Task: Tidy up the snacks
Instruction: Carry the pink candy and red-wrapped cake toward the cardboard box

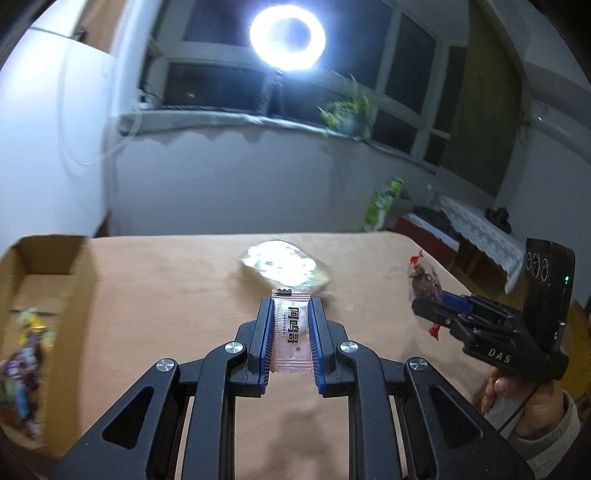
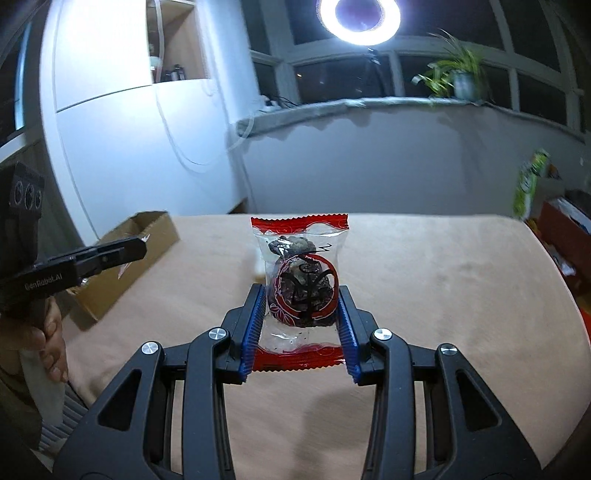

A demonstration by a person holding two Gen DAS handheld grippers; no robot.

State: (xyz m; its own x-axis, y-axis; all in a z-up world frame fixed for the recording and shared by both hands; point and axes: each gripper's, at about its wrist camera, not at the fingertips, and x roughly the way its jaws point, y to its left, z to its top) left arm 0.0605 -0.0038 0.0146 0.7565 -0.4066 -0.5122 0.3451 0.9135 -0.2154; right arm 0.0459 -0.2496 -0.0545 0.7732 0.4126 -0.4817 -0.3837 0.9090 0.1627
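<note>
My left gripper (image 1: 291,306) is shut on a pink-white candy wrapper (image 1: 291,328) with black print and holds it above the tan table (image 1: 166,295). A clear bag of pale snacks (image 1: 284,267) lies on the table just beyond it. My right gripper (image 2: 301,295) is shut on a red-and-clear packet of dark dried fruit (image 2: 301,280), held above the table. In the left wrist view the right gripper (image 1: 428,306) shows at the right with that packet (image 1: 423,282). In the right wrist view the left gripper (image 2: 138,245) shows at the left, near the box.
An open cardboard box (image 1: 79,280) stands at the table's left edge with several colourful snack packs (image 1: 26,358) inside; it also shows in the right wrist view (image 2: 147,236). A ring light (image 1: 287,35) and a potted plant (image 1: 347,107) stand by the window behind.
</note>
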